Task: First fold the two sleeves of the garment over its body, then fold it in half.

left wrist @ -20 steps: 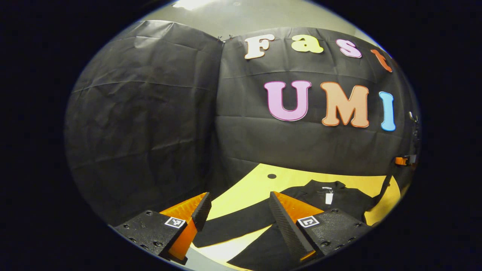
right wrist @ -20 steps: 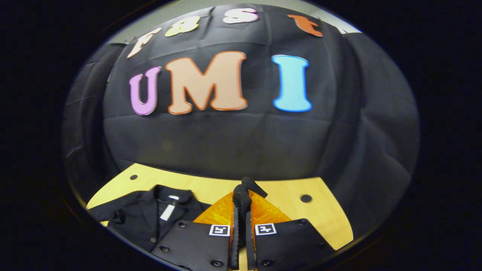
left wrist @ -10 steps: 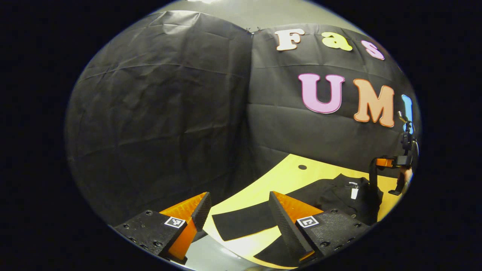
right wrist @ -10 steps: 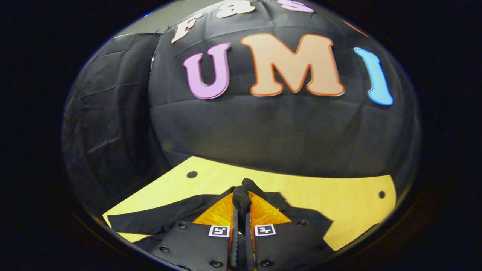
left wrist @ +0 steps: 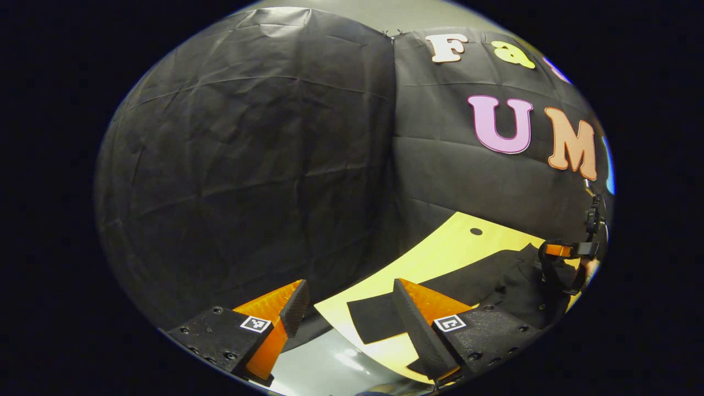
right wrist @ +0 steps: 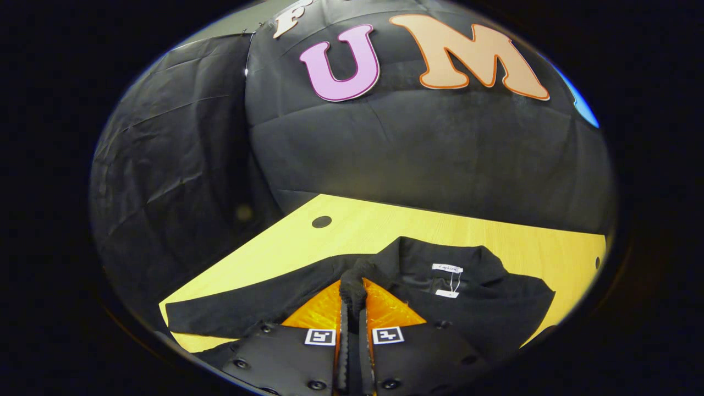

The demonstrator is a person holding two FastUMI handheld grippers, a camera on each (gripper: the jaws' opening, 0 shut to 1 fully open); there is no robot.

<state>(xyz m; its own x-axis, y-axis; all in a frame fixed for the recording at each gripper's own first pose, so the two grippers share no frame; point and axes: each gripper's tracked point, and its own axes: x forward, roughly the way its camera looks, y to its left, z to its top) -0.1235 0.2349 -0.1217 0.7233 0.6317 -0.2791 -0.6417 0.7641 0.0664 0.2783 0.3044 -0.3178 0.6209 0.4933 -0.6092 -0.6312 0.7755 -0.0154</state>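
Sleeve-folding is the step in hand, and it is the right gripper (right wrist: pixel 352 300) doing the work: in the right gripper view its jaws are pressed together on a bunched end of black cloth, most likely the cuff of a sleeve, held over the garment (right wrist: pixel 484 313). That garment, a black buttoned top, lies spread on the yellow table (right wrist: pixel 385 225) with its collar toward the back wall, and its other sleeve (right wrist: pixel 247 308) stretches flat out toward the table's corner. Over in the left gripper view, the left gripper (left wrist: pixel 352 305) hangs with jaws wide apart and nothing between them, just near the end of that flat sleeve (left wrist: pixel 374 322); the right gripper (left wrist: pixel 569 253) shows farther off above the garment's body. Judging from this, the held sleeve needs laying across the chest and letting go, then the left must come down on the flat cuff. Inside the collar sit a small white label (right wrist: pixel 446 268) and a hang tag (right wrist: pixel 444 293); the writing is too small to read.
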